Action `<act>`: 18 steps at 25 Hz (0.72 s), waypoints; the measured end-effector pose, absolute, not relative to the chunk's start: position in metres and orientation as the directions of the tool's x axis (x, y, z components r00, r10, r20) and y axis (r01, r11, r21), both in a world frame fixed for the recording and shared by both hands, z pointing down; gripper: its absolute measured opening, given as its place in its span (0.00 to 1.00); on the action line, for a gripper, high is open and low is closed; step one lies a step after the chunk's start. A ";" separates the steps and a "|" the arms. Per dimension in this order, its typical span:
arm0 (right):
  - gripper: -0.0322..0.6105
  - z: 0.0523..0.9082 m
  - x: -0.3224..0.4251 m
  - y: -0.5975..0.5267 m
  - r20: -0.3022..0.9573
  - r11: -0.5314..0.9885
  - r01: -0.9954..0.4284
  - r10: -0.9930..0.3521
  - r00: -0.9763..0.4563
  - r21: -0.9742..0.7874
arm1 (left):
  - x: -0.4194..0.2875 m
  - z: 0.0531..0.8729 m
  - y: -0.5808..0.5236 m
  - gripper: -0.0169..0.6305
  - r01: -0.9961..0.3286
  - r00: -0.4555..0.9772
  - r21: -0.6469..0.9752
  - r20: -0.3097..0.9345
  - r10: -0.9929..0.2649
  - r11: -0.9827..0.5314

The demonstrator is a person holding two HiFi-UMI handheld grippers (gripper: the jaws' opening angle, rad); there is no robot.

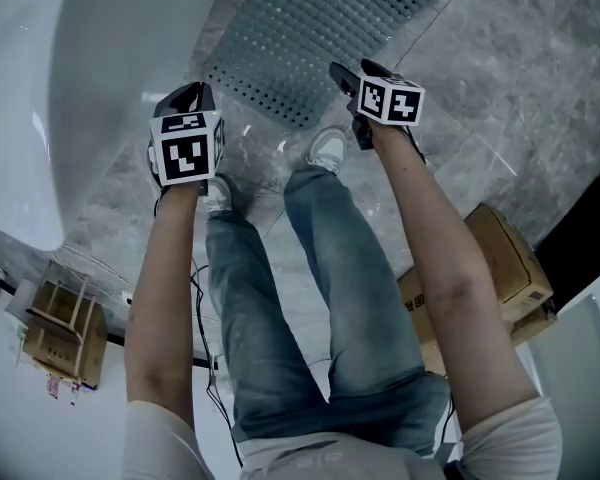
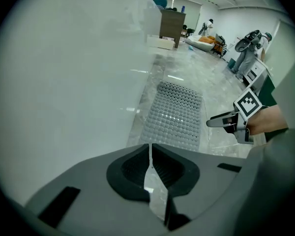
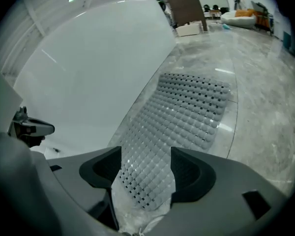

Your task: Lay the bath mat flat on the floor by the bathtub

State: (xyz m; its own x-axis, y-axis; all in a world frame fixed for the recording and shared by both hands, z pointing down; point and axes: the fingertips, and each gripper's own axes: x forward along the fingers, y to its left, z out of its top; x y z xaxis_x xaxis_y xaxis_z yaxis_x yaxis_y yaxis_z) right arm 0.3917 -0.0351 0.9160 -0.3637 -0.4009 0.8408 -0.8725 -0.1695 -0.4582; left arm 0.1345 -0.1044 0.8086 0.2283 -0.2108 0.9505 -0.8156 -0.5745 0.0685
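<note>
The grey bath mat with its rows of holes lies spread on the marble floor beside the white bathtub. My left gripper hangs above the floor between the tub and the mat's near corner. In the left gripper view its jaws stand shut with nothing between them, and the mat lies ahead. My right gripper hovers over the mat's near right edge, open. Through its wide gap I see the mat on the floor below, and the pads are not pressing on it.
The person's legs and white shoes stand just behind the mat. Cardboard boxes sit at the right and a wooden crate at the lower left. The tub wall fills the left side. People stand far off in the room.
</note>
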 end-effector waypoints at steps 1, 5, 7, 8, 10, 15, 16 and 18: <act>0.55 0.916 0.379 -0.032 0.845 -0.132 -0.883 -0.381 -0.375 -0.451 | 0.125 0.809 -0.095 0.08 -0.826 0.229 0.079 0.952 -0.204 -0.558; 0.55 0.925 0.326 -0.013 0.863 -0.038 -0.898 -0.296 -0.409 -0.439 | 0.074 0.810 -0.058 0.06 -0.869 0.234 0.120 0.954 -0.186 -0.480; 0.55 0.931 0.302 -0.007 0.875 0.009 -0.905 -0.250 -0.414 -0.425 | 0.047 0.812 -0.038 0.05 -0.900 0.239 0.152 0.956 -0.169 -0.409; 0.55 0.934 0.291 -0.003 0.884 0.030 -0.910 -0.226 -0.410 -0.414 | 0.033 0.813 -0.026 0.05 -0.913 0.241 0.167 0.958 -0.159 -0.372; 0.55 0.942 0.270 0.009 0.901 0.066 -0.918 -0.177 -0.397 -0.391 | 0.006 0.816 0.000 0.05 -0.931 0.243 0.190 0.960 -0.139 -0.312; 0.55 0.952 0.208 0.028 0.909 0.204 -0.901 -0.091 -0.406 -0.382 | -0.053 0.822 0.062 0.05 -0.955 0.247 0.218 0.960 -0.132 -0.200; 0.55 0.954 0.198 0.030 0.912 0.225 -0.898 -0.080 -0.403 -0.378 | -0.063 0.825 0.072 0.05 -0.958 0.247 0.221 0.960 -0.130 -0.184; 0.55 0.959 0.181 0.034 0.919 0.264 -0.894 -0.058 -0.389 -0.362 | -0.080 0.829 0.090 0.05 -0.962 0.250 0.231 0.960 -0.129 -0.142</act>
